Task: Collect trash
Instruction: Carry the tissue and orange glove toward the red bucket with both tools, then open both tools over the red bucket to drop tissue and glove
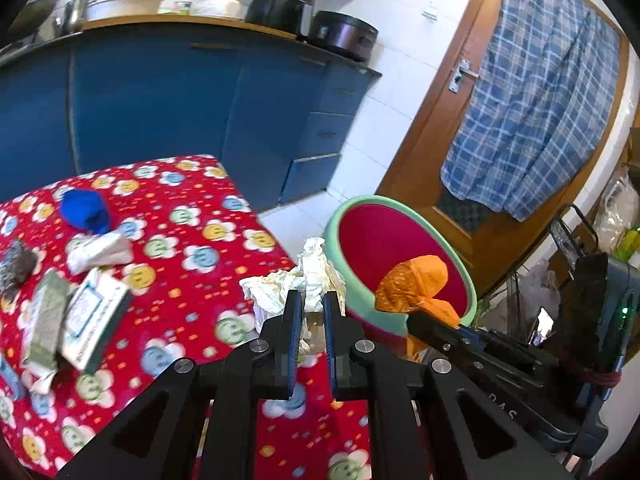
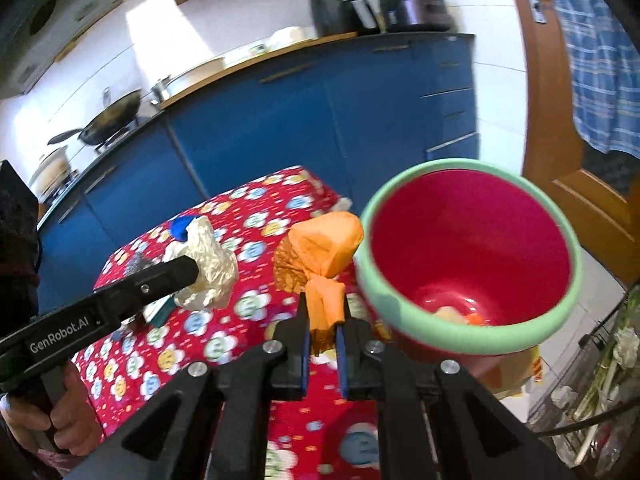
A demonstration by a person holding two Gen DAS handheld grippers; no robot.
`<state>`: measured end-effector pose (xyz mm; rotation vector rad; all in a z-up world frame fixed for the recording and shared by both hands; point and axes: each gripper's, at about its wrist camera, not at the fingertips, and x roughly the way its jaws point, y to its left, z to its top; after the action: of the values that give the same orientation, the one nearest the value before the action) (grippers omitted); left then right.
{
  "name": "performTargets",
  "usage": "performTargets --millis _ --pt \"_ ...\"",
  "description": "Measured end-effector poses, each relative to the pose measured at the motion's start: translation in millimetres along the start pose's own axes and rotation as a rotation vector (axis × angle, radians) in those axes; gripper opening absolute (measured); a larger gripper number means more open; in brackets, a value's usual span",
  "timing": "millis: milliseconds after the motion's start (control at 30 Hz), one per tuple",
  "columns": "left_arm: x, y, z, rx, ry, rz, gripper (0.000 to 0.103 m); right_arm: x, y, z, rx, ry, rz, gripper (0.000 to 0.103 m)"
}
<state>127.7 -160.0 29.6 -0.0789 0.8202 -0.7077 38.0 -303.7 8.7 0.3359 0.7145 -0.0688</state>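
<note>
The right gripper has its fingers clamped on a crumpled orange paper wrapper, whose lower end is hidden between them, just at 9 o'clock of a red bucket with a pale green rim; something pale and orange on the bucket floor is too blurred to identify. The left gripper pinches a crumpled white paper wad over the counter's red flower-patterned cloth, where more scraps lie at 9 o'clock. Blue kitchen cabinets stand behind.
</note>
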Motion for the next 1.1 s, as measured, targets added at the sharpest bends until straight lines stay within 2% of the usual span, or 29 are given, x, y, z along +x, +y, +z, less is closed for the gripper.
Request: performTargets --millis 367,733,833,967,1033,1100 --pt "51 -46 8 0.062 0.049 -0.023 0.011 -2 -55 10 0.059 -0.014 -0.107 0.012" --pt "98 -82 11 0.127 0.085 -0.033 0.012 5 -88 11 0.111 0.000 -0.155 0.013" --pt "104 -84 11 0.125 0.090 -0.044 0.015 5 -94 12 0.117 0.002 -0.160 0.017" --pt "107 -86 9 0.127 0.100 -0.040 0.024 5 -99 13 0.124 -0.004 -0.173 0.021" --pt "107 -87 8 0.134 0.096 -0.031 0.037 5 -99 13 0.122 -0.008 -0.174 0.027" --pt "105 -87 7 0.135 0.091 -0.029 0.041 4 -100 13 0.124 -0.013 -0.172 0.031"
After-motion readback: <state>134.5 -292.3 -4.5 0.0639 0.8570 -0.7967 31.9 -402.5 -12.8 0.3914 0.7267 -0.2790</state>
